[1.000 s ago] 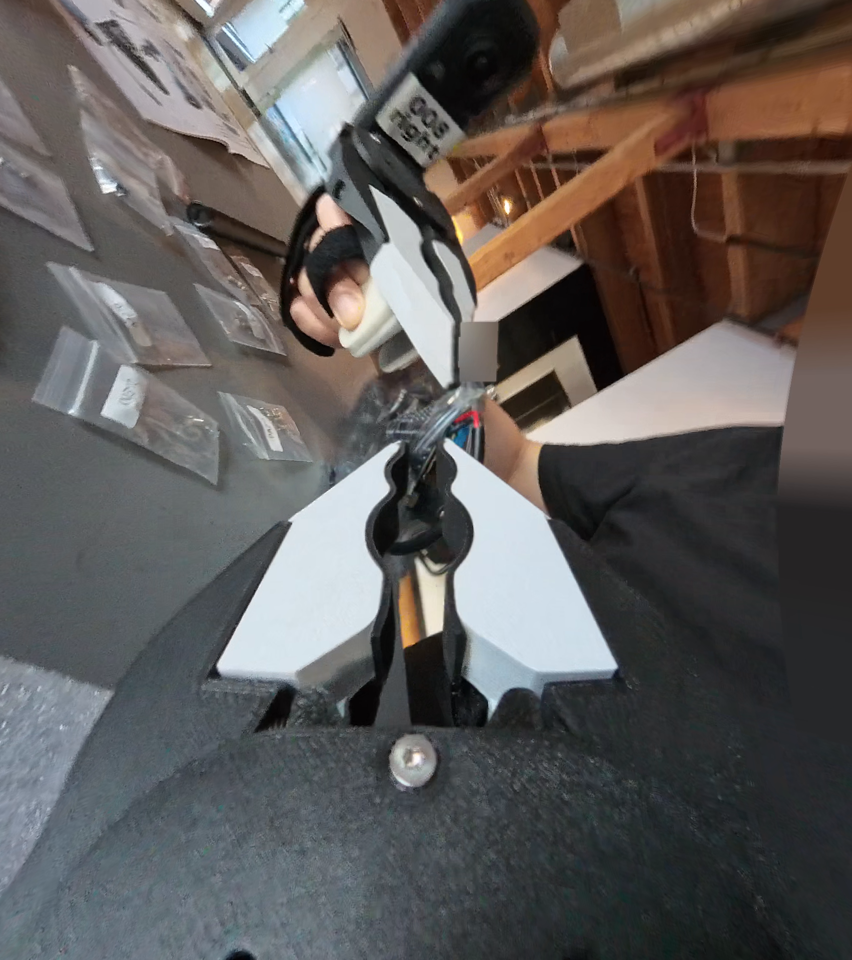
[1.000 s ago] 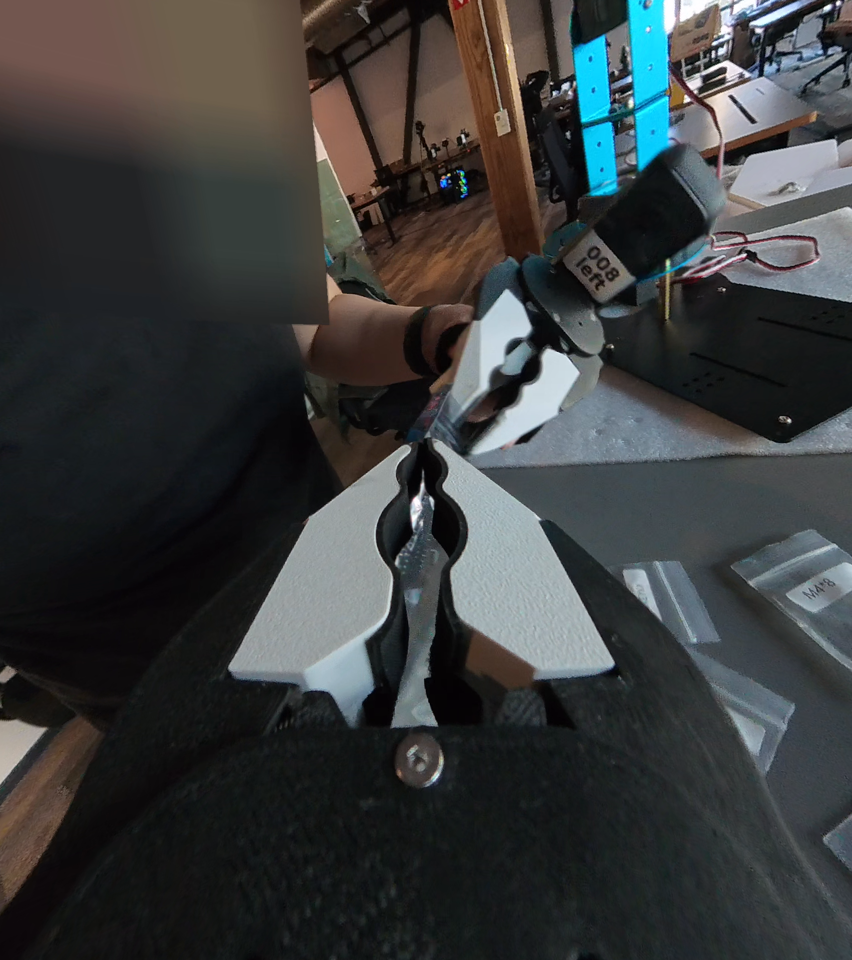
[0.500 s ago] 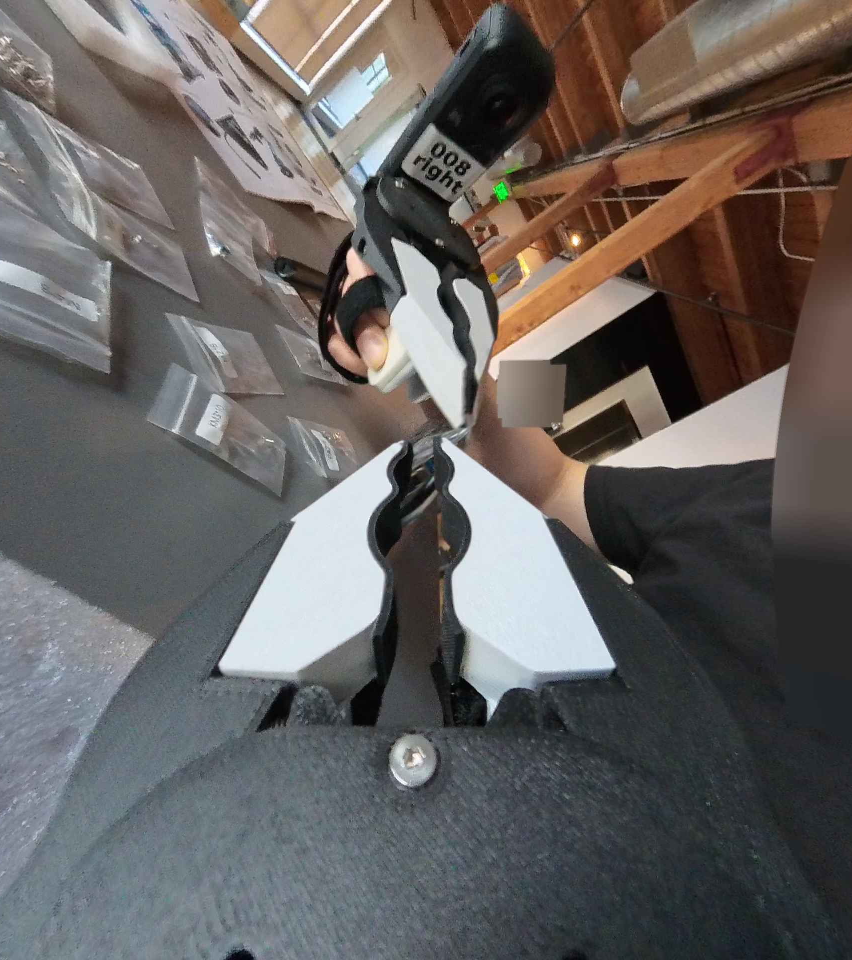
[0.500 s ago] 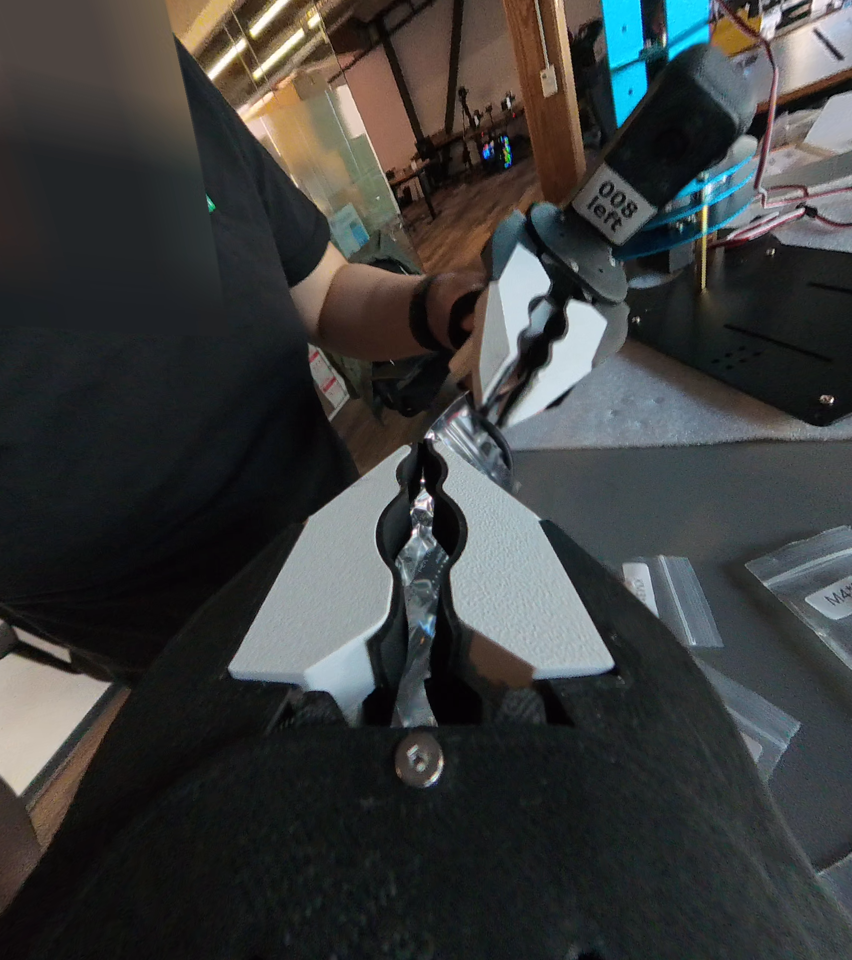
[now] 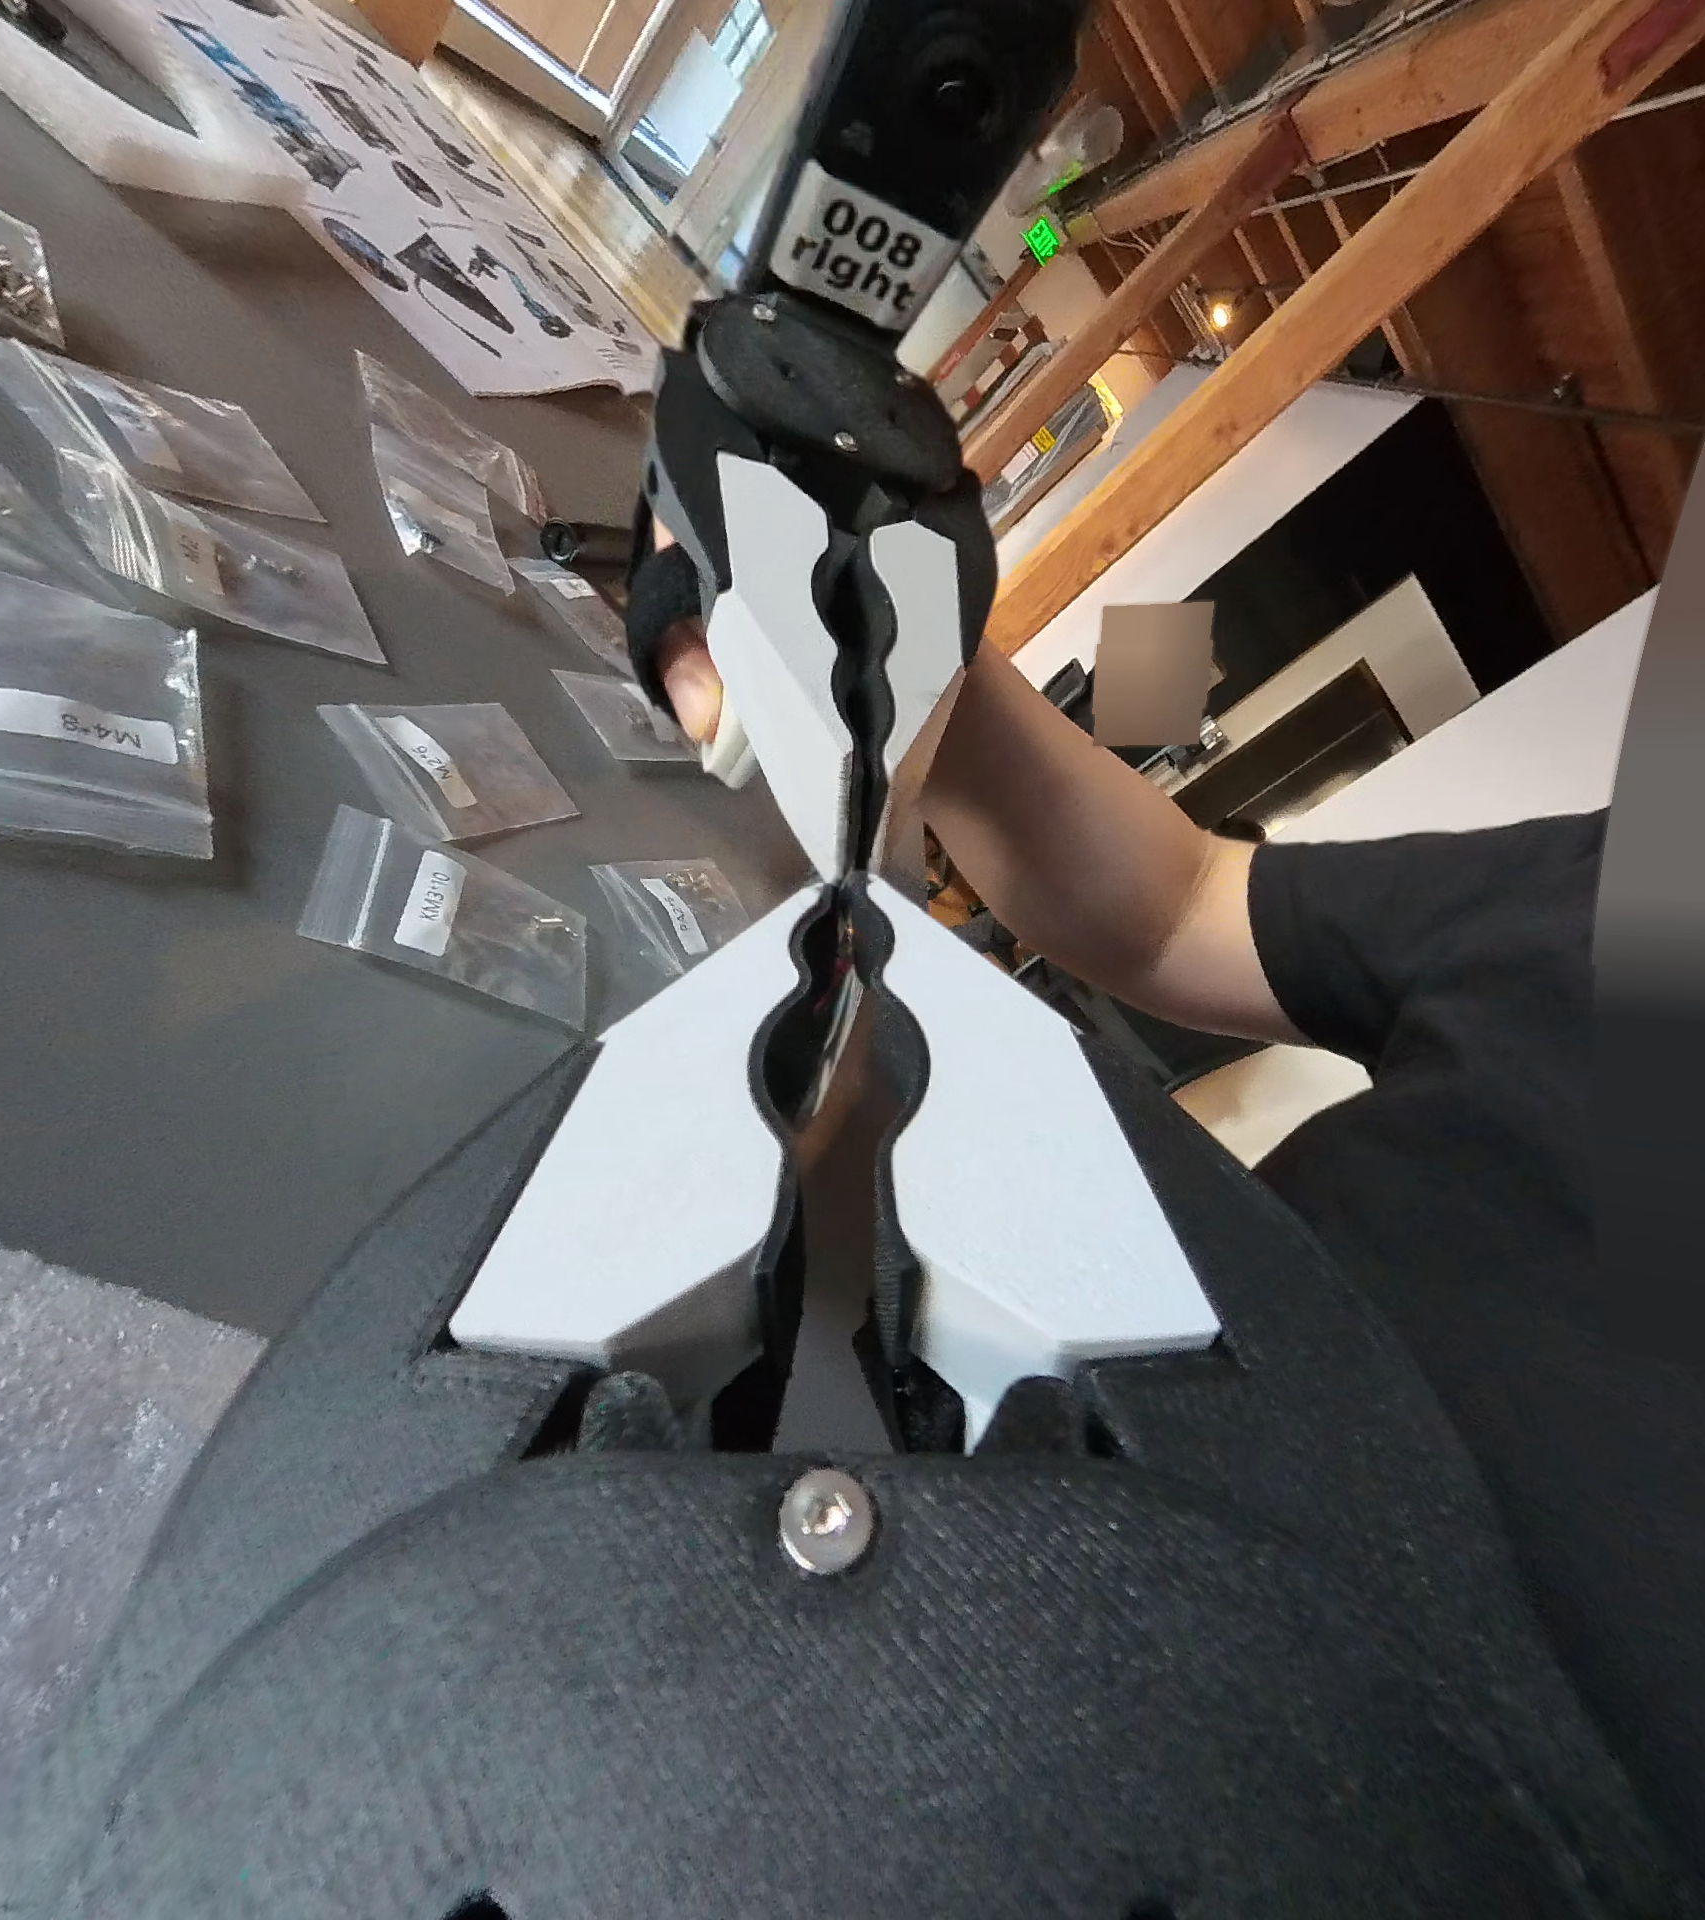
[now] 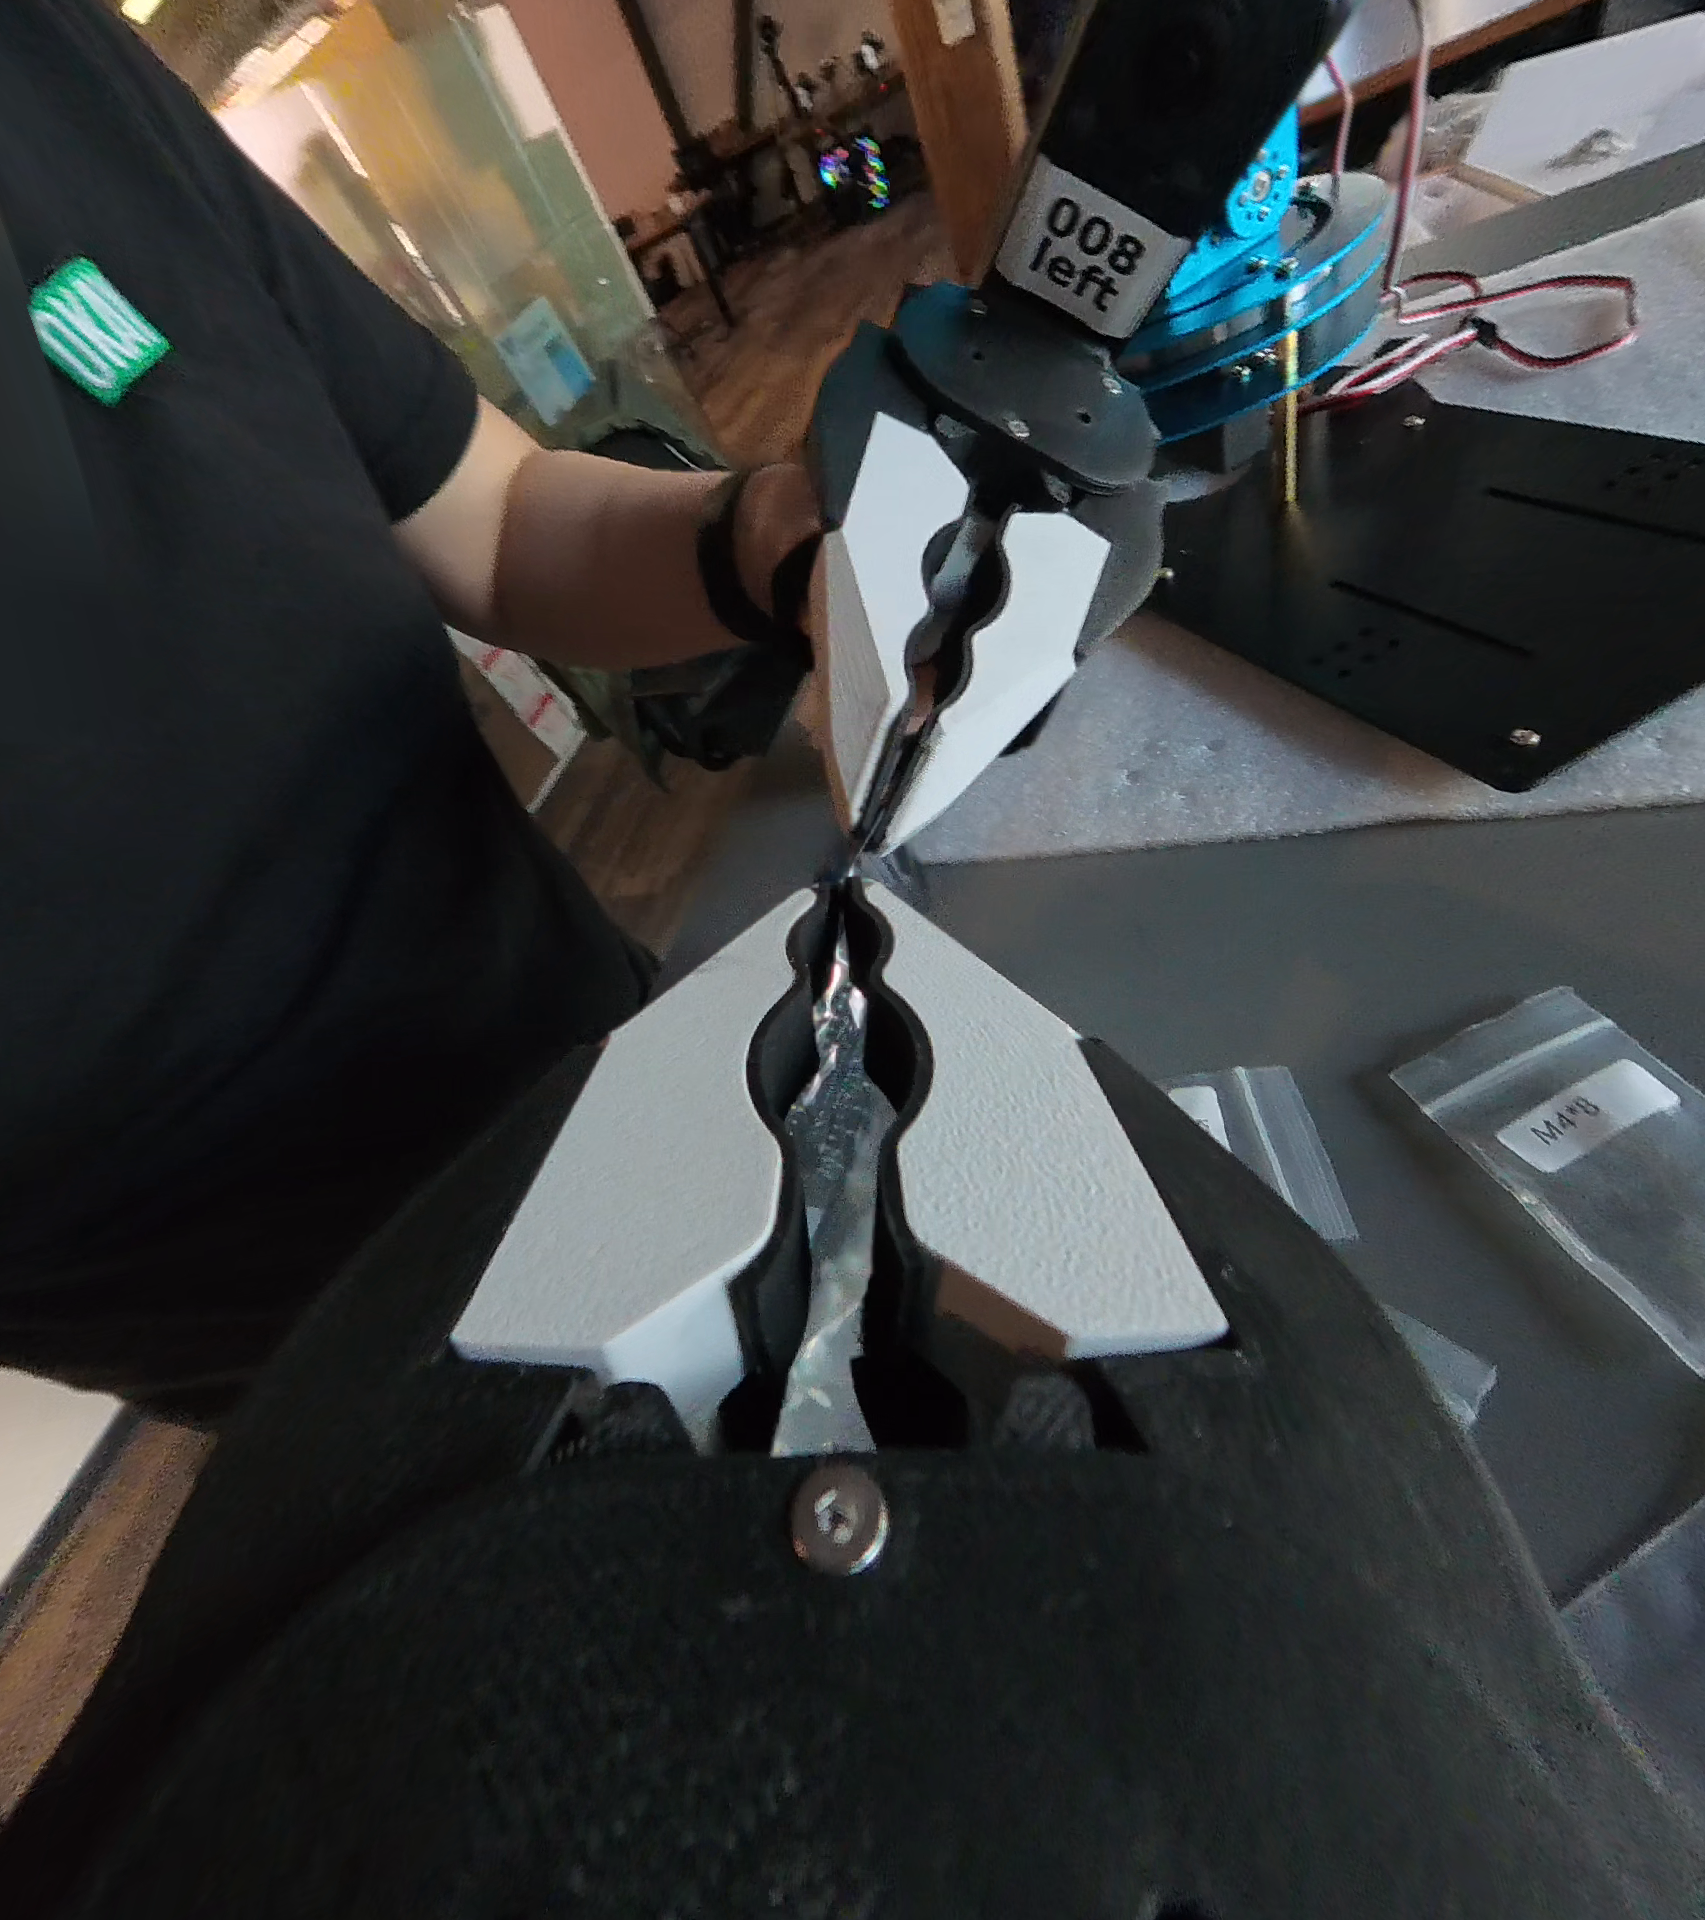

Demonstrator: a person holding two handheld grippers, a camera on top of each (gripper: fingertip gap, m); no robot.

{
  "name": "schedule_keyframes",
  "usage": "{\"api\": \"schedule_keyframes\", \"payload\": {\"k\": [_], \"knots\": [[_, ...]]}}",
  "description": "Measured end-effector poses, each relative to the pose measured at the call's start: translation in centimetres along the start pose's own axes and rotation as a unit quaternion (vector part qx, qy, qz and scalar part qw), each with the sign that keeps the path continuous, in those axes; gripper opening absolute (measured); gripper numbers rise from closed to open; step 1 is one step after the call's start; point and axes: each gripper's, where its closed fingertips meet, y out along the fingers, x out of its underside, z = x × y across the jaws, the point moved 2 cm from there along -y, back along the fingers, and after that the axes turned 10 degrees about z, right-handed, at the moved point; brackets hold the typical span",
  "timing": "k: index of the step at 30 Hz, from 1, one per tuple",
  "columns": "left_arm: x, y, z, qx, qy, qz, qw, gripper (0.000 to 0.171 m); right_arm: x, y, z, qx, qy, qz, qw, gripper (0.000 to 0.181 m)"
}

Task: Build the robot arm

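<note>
Both grippers meet tip to tip above the worktop (image 5: 100,1039). The left gripper (image 5: 843,904) and the right gripper (image 6: 843,904) each clamp their jaws on 1 crinkled clear bag (image 6: 832,1122), stretched between them; labelled packets (image 5: 48,738) lie at 9 o'clock.

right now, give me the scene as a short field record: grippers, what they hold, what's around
left gripper: shut on a clear plastic bag, tips meeting the other's
right gripper: shut on the same crinkled bag
position: both held above the dark table edge
near left: black metal box on foam, blue servo assembly
near right: small labelled zip bags, printed sheet
</note>
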Motion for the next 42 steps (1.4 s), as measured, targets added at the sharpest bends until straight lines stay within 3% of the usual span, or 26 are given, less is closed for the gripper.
{"api": "schedule_keyframes", "payload": {"k": [5, 11, 17, 28, 32, 33, 35, 37, 39, 42], "knots": [[0.4, -0.3, 1.5, -0.003, 0.095, -0.001, 0.995, 0.000, -0.2, 0.4, -1.1, 0.083, -0.035, -0.028, 0.996, 0.008], [0.3, -0.2, 2.0, -0.012, 0.156, -0.001, 0.988, 0.000, -0.5, 0.5, -2.0, 0.148, -0.056, -0.061, 0.986, 0.001], [0.3, -0.3, 1.1, -0.030, 0.133, 0.004, 0.991, 0.000, -0.2, 0.7, -1.0, 0.236, -0.074, -0.095, 0.964, 0.002], [1.2, -0.1, 0.3, -0.033, 0.104, 0.005, 0.994, 0.000, 1.2, 1.3, -0.5, 0.250, -0.055, -0.170, 0.952, 0.011], [0.4, -0.3, 0.0, -0.031, 0.066, 0.030, 0.997, 0.000, 0.5, 1.0, -0.4, 0.269, -0.086, -0.145, 0.948, 0.013], [0.3, -0.4, -0.2, -0.032, 0.057, 0.035, 0.997, 0.000, 0.2, 0.8, -0.3, 0.276, -0.099, -0.129, 0.947, 0.017], [0.1, -0.4, -0.9, -0.051, 0.034, 0.042, 0.997, 0.000, -0.6, 0.6, -0.7, 0.286, -0.143, -0.095, 0.943, 0.047], [-0.1, -0.6, -1.6, -0.068, 0.005, 0.052, 0.996, 0.000, -0.7, 0.2, -0.9, 0.324, -0.225, -0.087, 0.915, 0.075], [-0.4, -0.8, -2.6, -0.086, -0.026, 0.061, 0.994, 0.000, 0.8, 0.7, -1.6, 0.329, -0.298, -0.120, 0.888, 0.077], [-0.6, -0.9, -3.3, -0.092, -0.059, 0.061, 0.992, 0.000, 3.1, 1.8, -1.4, 0.333, -0.343, -0.157, 0.864, 0.079]]}}
